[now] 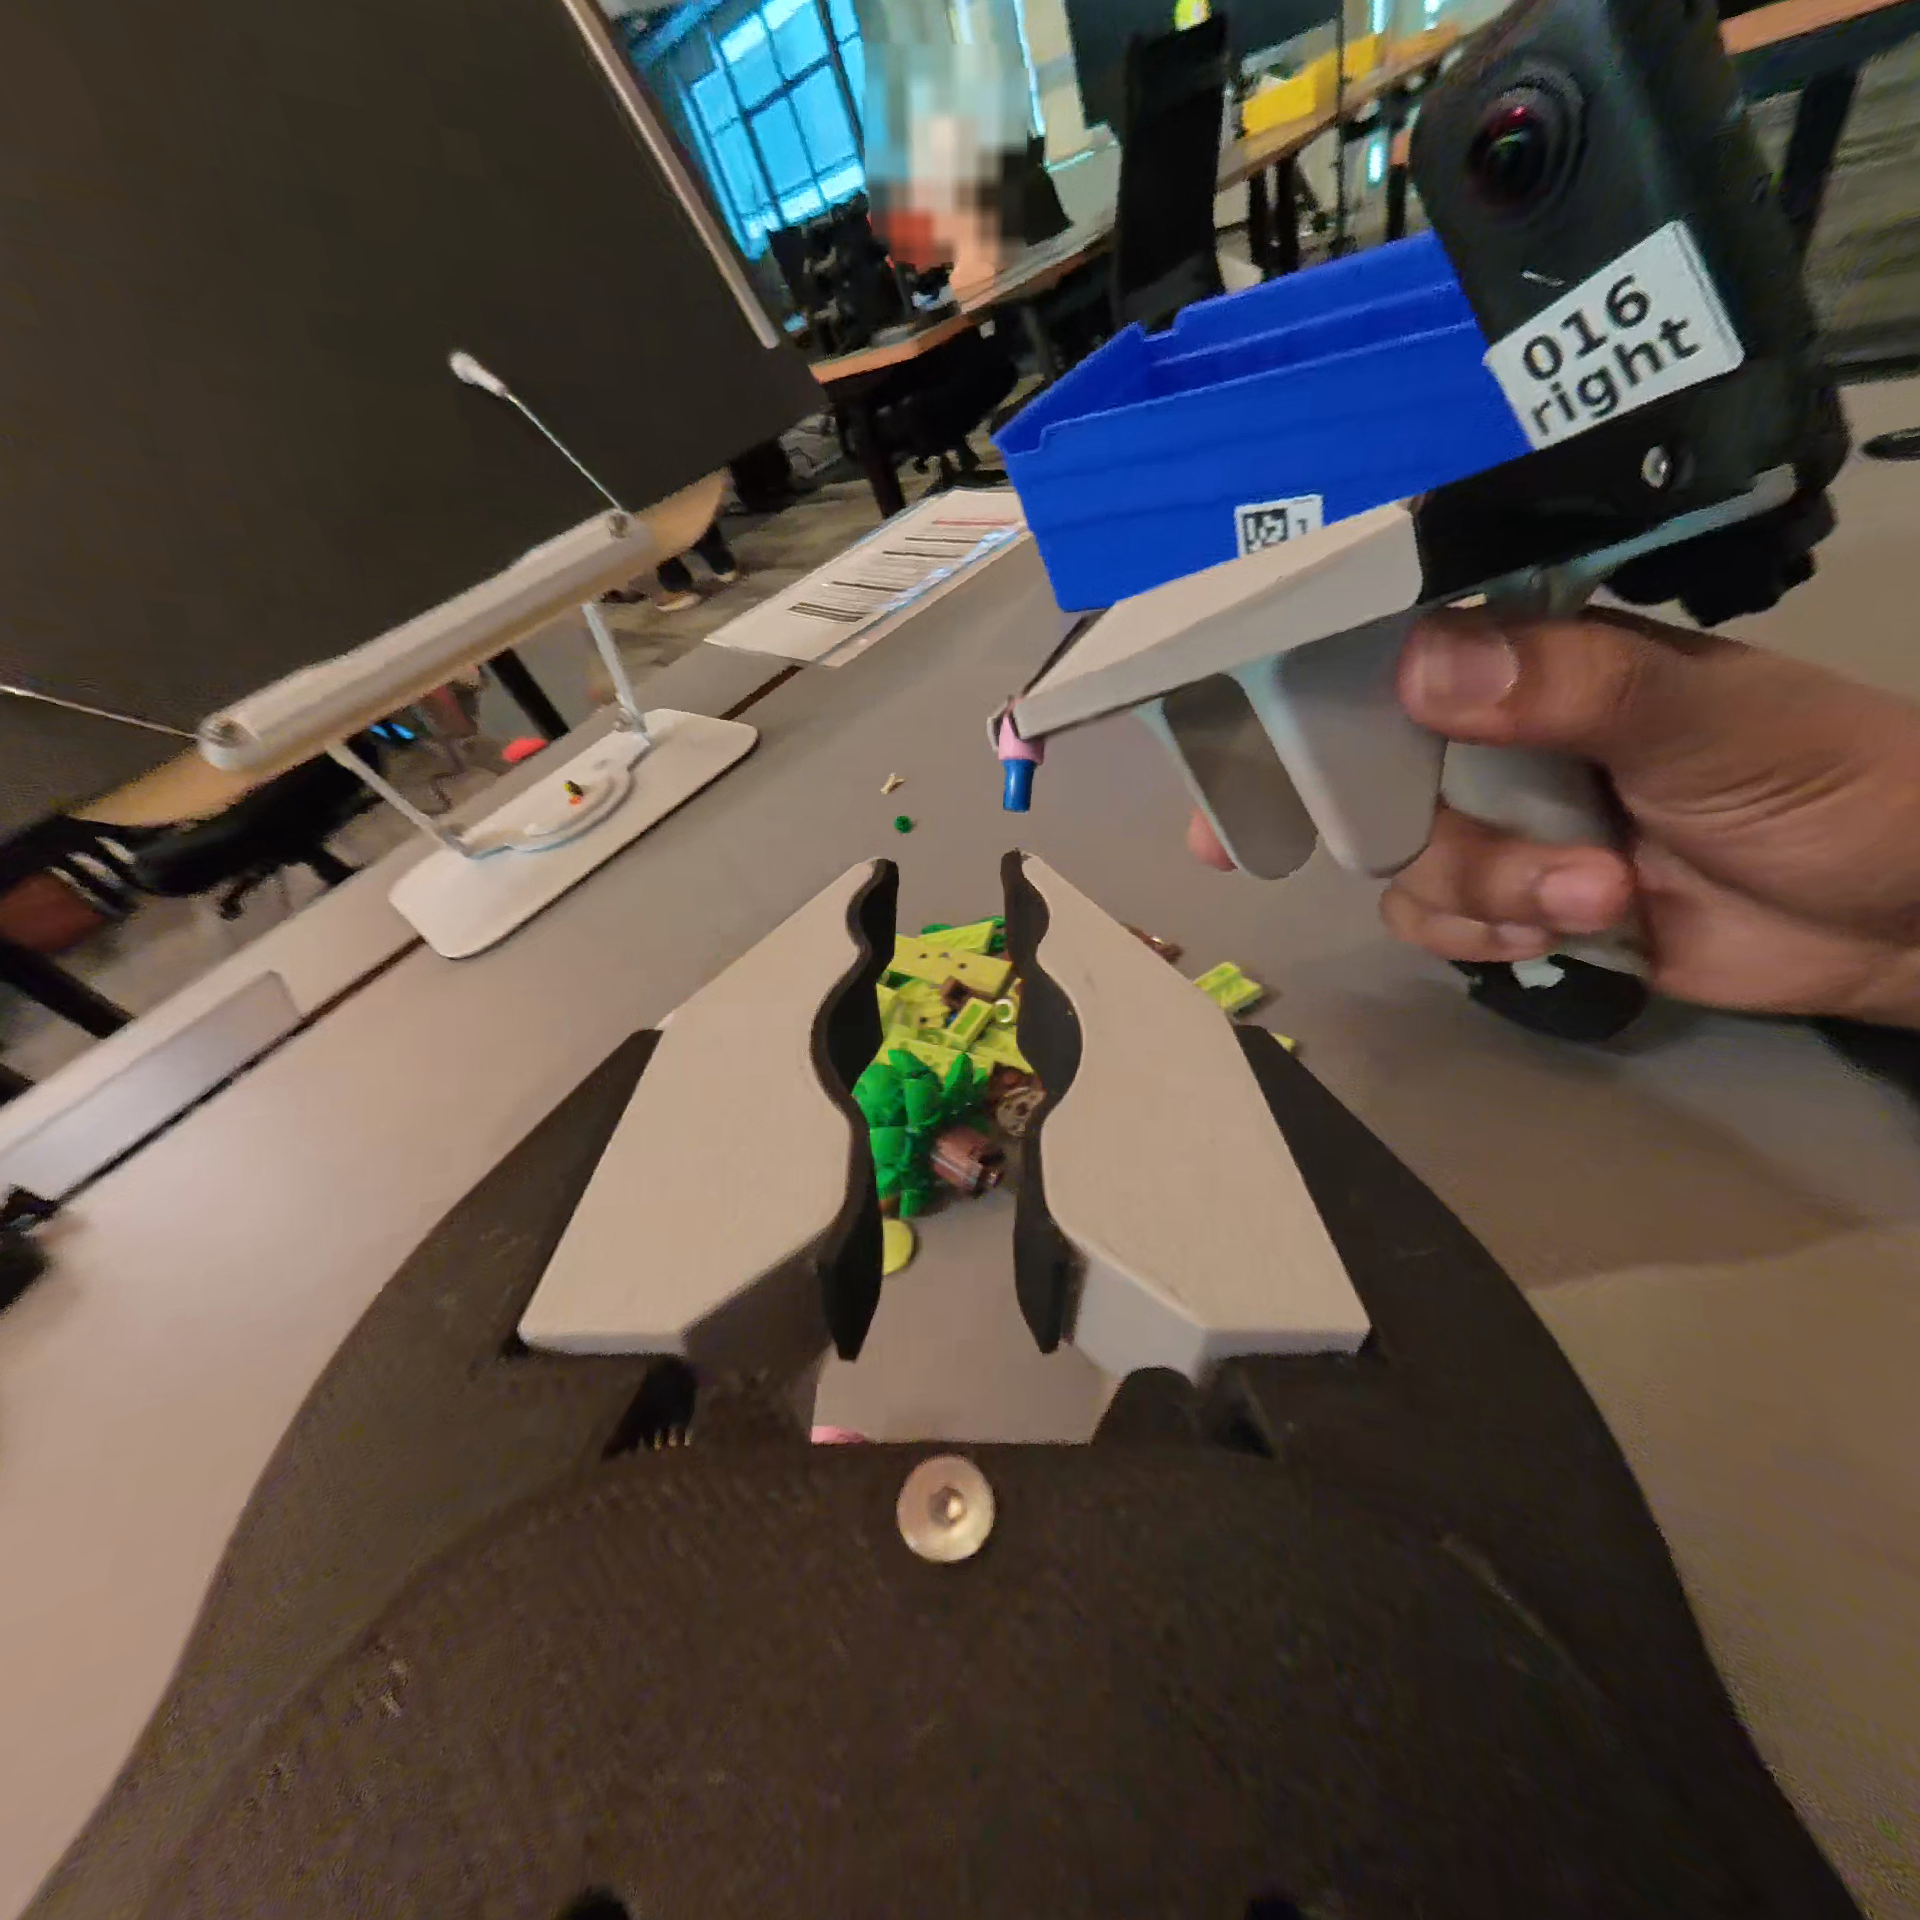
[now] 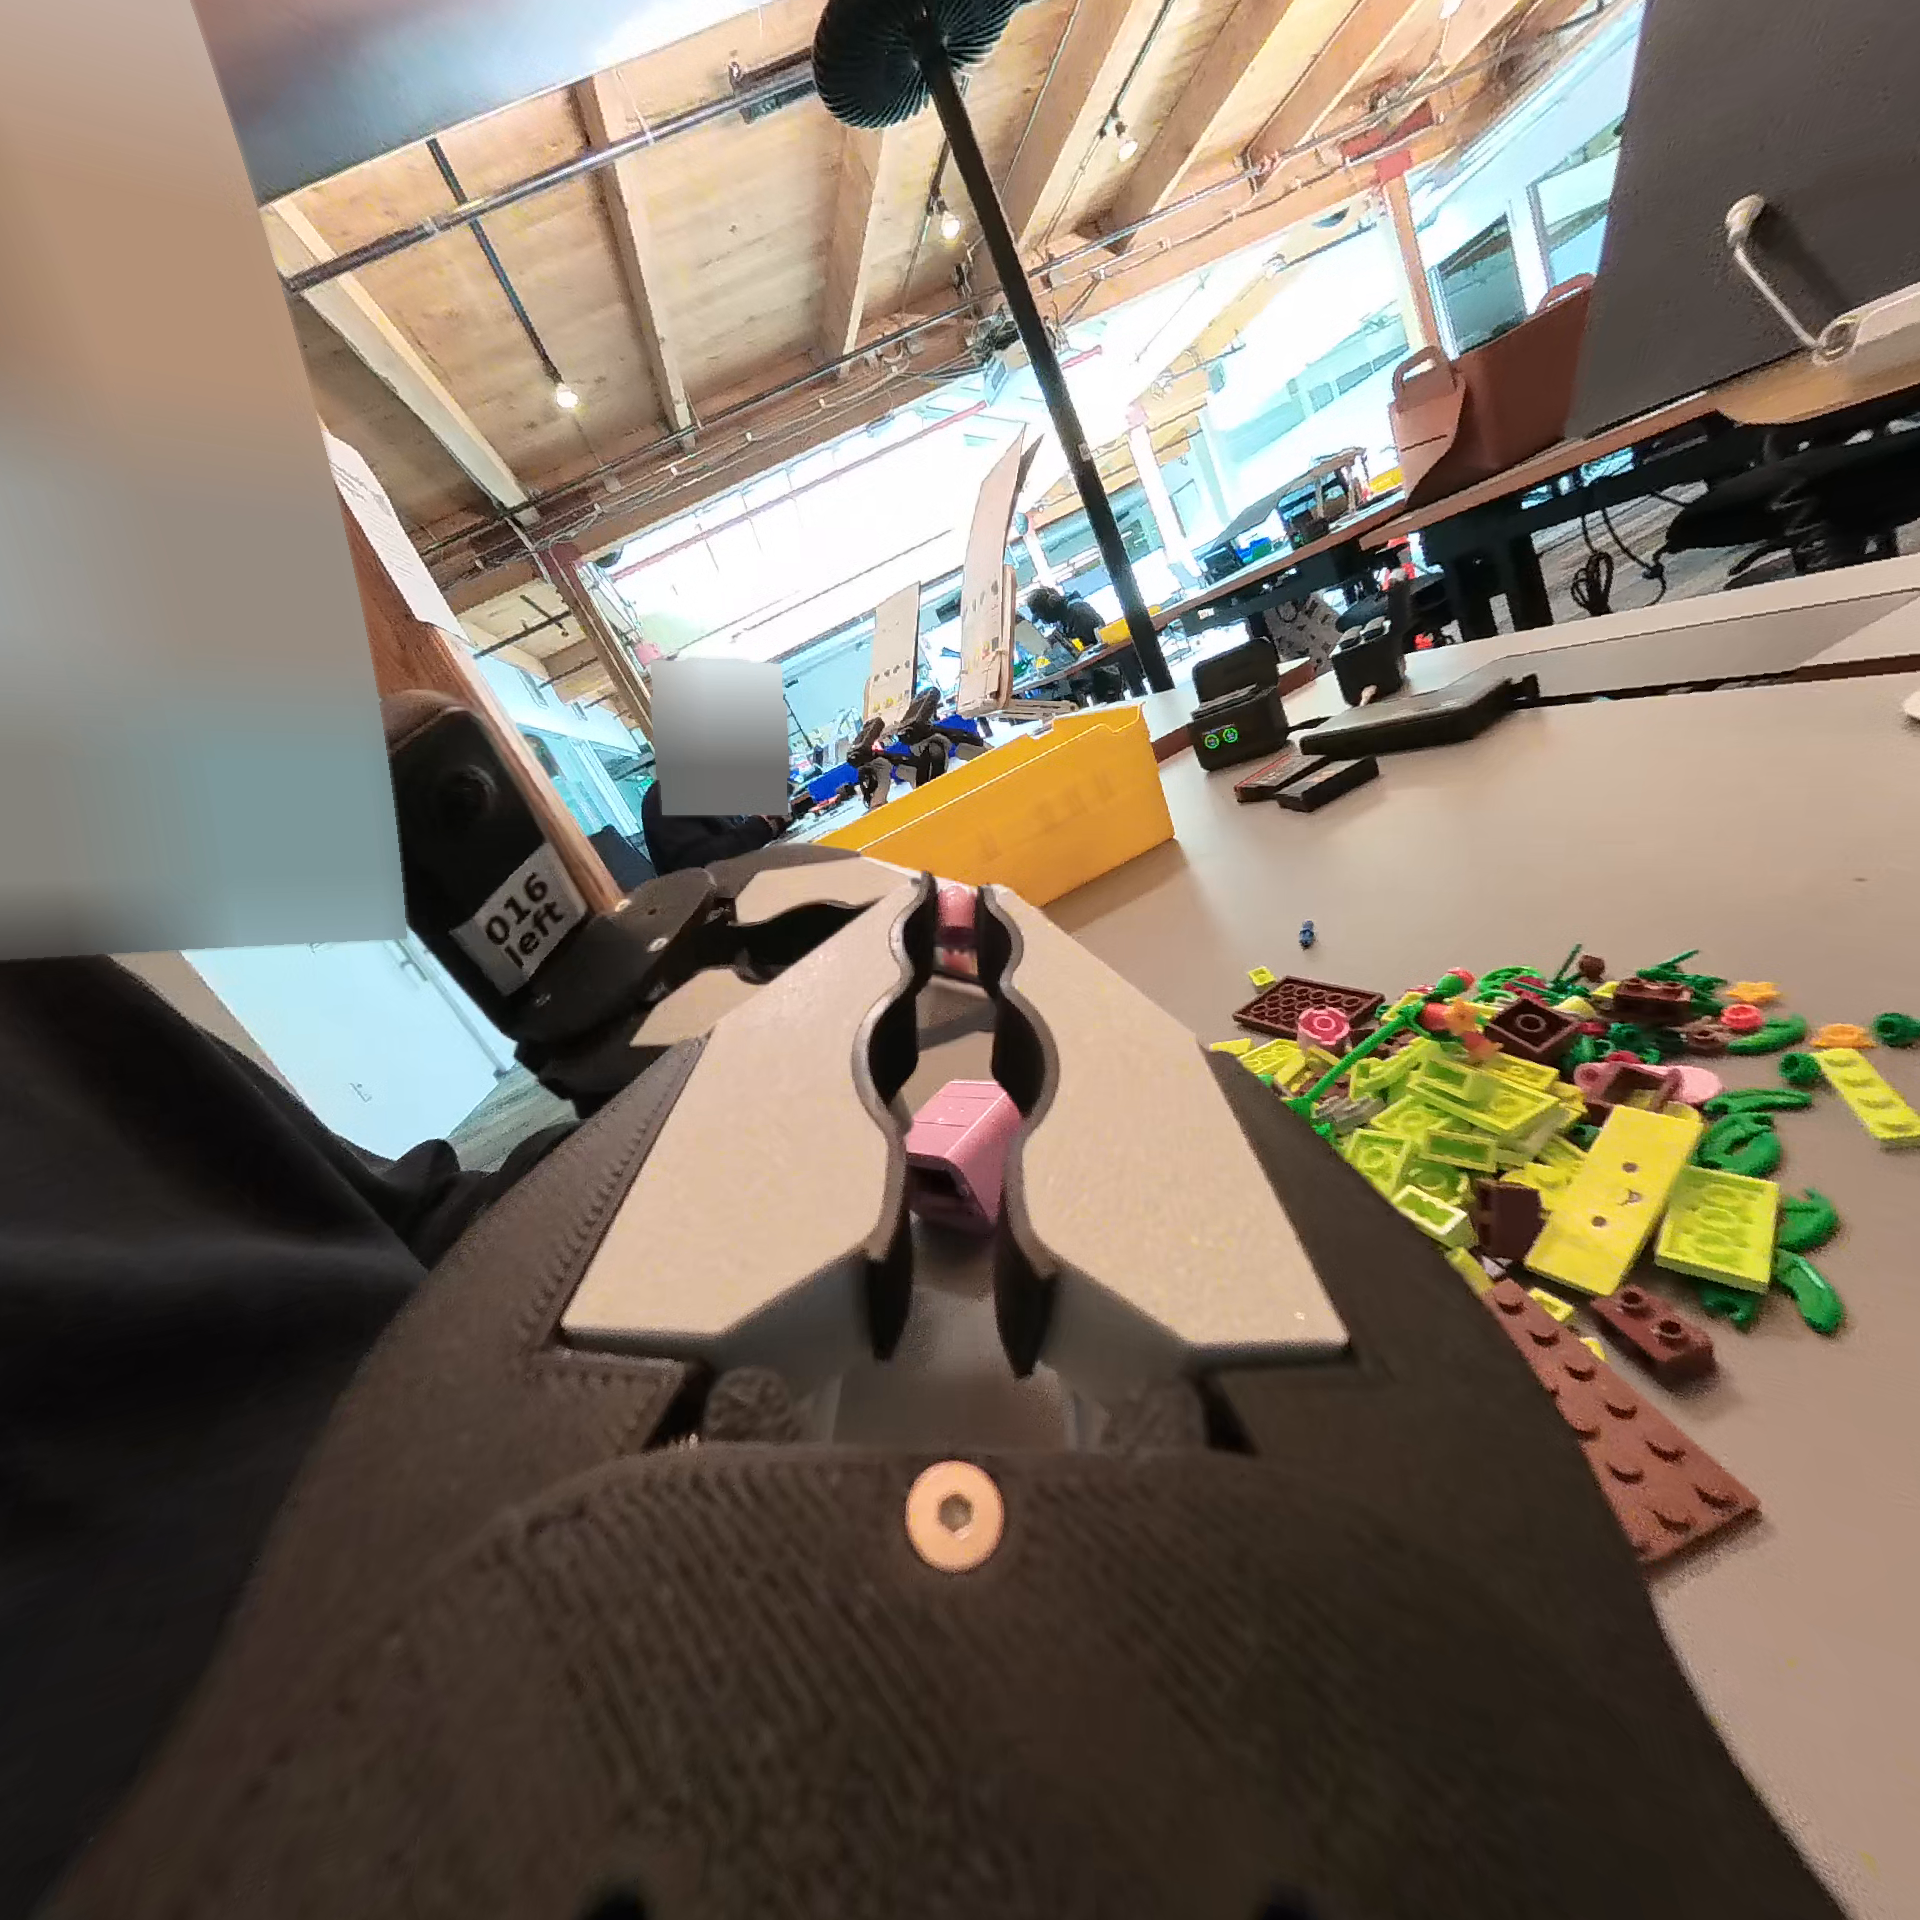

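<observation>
My left gripper (image 1: pixel 948 862) is open and empty, tilted down over a pile of lime, green and brown bricks (image 1: pixel 940 1049) on the grey table (image 1: pixel 1455 1195). My right gripper (image 1: pixel 1010 727), held by a hand (image 1: pixel 1683 831), hangs just beyond and above the left fingertips. It is shut on a small pink piece (image 1: pixel 1013 740) with a blue peg (image 1: pixel 1017 784) pointing down. In the right wrist view the right gripper (image 2: pixel 956 904) pinches the pink piece (image 2: pixel 956 920) at its tips. A second pink brick (image 2: pixel 951 1153) shows farther back in the gap. The left gripper (image 2: pixel 821 920) is just behind the tips, and the brick pile (image 2: pixel 1538 1122) lies to the right.
A blue bin (image 1: pixel 1226 436) stands behind the right gripper. A white stand base (image 1: pixel 582 831) and a sheet of paper (image 1: pixel 883 582) lie at the table's far side. A yellow bin (image 2: pixel 1039 821) and black devices (image 2: pixel 1236 717) sit beyond. A brown plate (image 2: pixel 1621 1423) lies near the pile. Only a small space, under 4 cm, lies between the two pairs of fingers. My left tips are roughly 12 centimeters from the brown plate (image 2: pixel 1621 1423).
</observation>
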Motion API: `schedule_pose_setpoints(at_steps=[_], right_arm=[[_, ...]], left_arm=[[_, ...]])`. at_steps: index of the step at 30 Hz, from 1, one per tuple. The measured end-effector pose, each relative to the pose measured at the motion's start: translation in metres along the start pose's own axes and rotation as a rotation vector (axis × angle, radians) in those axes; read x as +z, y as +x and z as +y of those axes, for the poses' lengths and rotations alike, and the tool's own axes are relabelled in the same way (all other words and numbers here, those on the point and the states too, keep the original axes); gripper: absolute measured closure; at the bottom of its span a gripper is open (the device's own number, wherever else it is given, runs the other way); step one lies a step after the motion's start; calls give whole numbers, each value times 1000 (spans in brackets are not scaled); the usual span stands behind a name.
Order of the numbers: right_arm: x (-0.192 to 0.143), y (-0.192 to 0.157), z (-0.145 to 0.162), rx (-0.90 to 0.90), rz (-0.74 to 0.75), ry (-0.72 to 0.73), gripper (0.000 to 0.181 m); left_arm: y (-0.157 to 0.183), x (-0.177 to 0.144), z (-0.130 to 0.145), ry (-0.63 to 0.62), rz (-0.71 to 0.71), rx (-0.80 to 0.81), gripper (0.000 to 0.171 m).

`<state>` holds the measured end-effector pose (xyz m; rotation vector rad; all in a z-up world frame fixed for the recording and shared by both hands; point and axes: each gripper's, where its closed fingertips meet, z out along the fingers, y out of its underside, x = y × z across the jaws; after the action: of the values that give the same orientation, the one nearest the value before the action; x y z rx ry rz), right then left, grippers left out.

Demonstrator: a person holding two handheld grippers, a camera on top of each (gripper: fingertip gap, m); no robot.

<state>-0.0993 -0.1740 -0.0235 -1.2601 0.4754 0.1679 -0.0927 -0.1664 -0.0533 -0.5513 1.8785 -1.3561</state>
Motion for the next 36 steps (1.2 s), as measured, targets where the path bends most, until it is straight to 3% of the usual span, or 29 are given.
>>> schedule_pose_setpoints(at_steps=[6,20,23,36], right_arm=[[4,-3,6,-41,11,-30,177],[9,-11,14,-110,0,-75,177],[10,-11,15,-134,11,-86,177],[12,-7,22,-293,103,-130,177]], left_arm=[[2,-1,-2,-10,-22,89,162],[12,1,2,-33,15,128,159],[10,1,3,-42,-12,149,168],[4,3,7,-107,-102,233,171]])
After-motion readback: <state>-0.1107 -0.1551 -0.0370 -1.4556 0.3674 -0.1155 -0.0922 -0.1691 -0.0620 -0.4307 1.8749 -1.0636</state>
